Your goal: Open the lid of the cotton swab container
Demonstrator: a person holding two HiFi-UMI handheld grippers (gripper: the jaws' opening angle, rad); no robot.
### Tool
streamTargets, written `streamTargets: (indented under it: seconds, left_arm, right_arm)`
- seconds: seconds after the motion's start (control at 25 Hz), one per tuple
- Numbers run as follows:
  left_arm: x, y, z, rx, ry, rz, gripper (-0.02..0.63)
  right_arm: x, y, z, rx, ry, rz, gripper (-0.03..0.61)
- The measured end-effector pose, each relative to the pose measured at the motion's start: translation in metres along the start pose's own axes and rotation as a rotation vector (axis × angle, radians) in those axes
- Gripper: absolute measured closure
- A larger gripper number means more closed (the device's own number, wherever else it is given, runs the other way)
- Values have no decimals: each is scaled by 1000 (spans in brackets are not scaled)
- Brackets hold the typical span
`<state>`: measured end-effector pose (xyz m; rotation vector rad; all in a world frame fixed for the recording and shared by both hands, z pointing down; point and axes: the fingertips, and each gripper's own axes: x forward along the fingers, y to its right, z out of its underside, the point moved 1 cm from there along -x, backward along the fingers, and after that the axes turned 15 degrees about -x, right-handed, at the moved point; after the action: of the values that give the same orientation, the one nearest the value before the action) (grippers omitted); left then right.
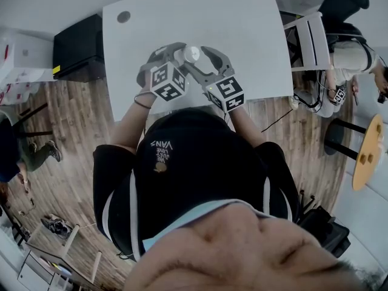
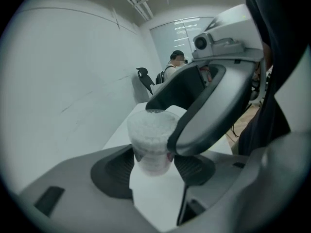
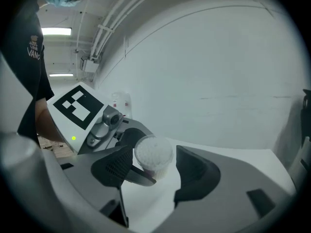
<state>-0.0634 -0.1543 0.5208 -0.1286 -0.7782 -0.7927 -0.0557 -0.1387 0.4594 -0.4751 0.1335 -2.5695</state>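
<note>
A small clear cotton swab container (image 1: 191,54) stands on the white table (image 1: 242,29), with white swab tips showing at its top; I cannot tell whether a clear lid covers them. My left gripper (image 1: 179,54) is shut on the lower part of the container (image 2: 151,144), one pad on each side. My right gripper (image 1: 203,58) comes in from the other side. In the right gripper view its jaws stand open around the container (image 3: 153,154), with gaps on both sides. One right finger (image 2: 214,115) crosses the left gripper view beside the container's top.
A dark round spot (image 1: 123,16) marks the table's far left corner. A black box (image 1: 76,47) stands left of the table. To the right are a white chair (image 1: 312,41) and a seated person (image 1: 345,59). Wooden floor surrounds the table.
</note>
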Motion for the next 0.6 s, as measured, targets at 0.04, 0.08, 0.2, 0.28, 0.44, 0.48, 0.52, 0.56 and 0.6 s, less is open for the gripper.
streamTargets:
  seconds: [0.04,0.08,0.2,0.28,0.44,0.48,0.52,0.56,0.6]
  left_arm:
    - [1,2,0,9,-4,0,351]
    - [2,4,-1,11,-5,1,351]
    - [4,6,-1,3,-6,8,351]
    - [5,5,-1,2,-4,12,351]
    - [5,5,-4,-7,11,24,351]
    - [5,5,-5,-12,18,27,351]
    - [5,5,-6,-17,26,29,351]
    - [5,5,-6,-22,34,31,351]
    - [5,5,-7,-27,41,32,351]
  right_arm:
    - [1,0,2,-7,-9,-2,308]
    - [1,1,4,-11,-20,-3,310]
    - [0,3,7,-26,-35,3,312]
    - [1,4,6,-36,-20,9,316]
    - [0,7,4,-11,-1,4,319]
    - [-1,8,4,1,4,1,319]
    - [-1,9,4,12,9,-2,319]
    - [-2,11,4,22,14,-6,319]
    - [-2,12,4,31,19,-11,319]
